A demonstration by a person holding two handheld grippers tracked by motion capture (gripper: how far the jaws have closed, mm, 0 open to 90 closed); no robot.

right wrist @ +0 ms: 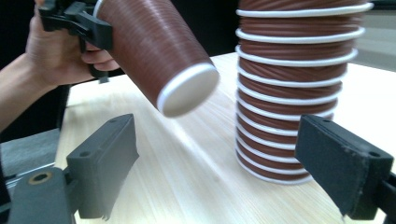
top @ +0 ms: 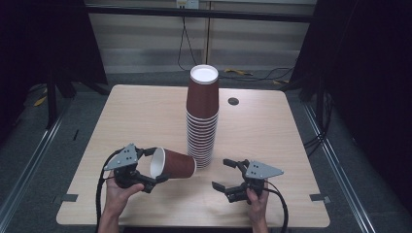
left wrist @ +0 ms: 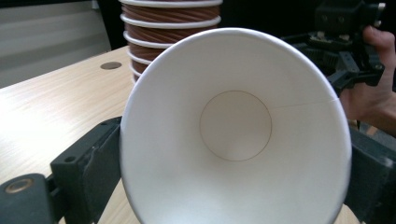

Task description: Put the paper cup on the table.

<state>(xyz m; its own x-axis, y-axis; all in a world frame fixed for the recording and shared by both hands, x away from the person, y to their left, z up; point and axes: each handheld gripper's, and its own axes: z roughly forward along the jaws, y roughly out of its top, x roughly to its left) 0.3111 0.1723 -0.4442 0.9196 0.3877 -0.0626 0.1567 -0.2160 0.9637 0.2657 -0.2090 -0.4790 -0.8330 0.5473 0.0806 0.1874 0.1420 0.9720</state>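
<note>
The left tool [top: 151, 167] has hold of a brown paper cup [top: 173, 164], its two black jaws pressed against the outside of the cup near the rim, one on each side. The cup lies on its side in the air above the bench [top: 145, 116], its white open mouth turned toward the person's left hand [top: 119, 191] and its closed base pointing at the stack [top: 202, 116]. In the left tool's own view the cup's white inside [left wrist: 236, 126] faces the camera, with the round bottom seen straight on and a jaw hugging each side of the rim.

The stack is a tall column of the same ribbed brown cups set upside down, one over another, standing near the middle of the bench. The held cup's base is just beside the stack's lower part; the high view does not settle whether they touch, but the right tool's view shows the cup [right wrist: 156, 51] tilted down and clear of the stack [right wrist: 294, 88], with bare wood between them.

The right tool [top: 225, 175] rests low over the bench near its front edge, to the right of the stack, gripped by the right hand [top: 257, 204]. Its jaws stand wide apart with nothing between them.

A small dark round hole [top: 233, 101] sits in the bench behind the stack.
</note>
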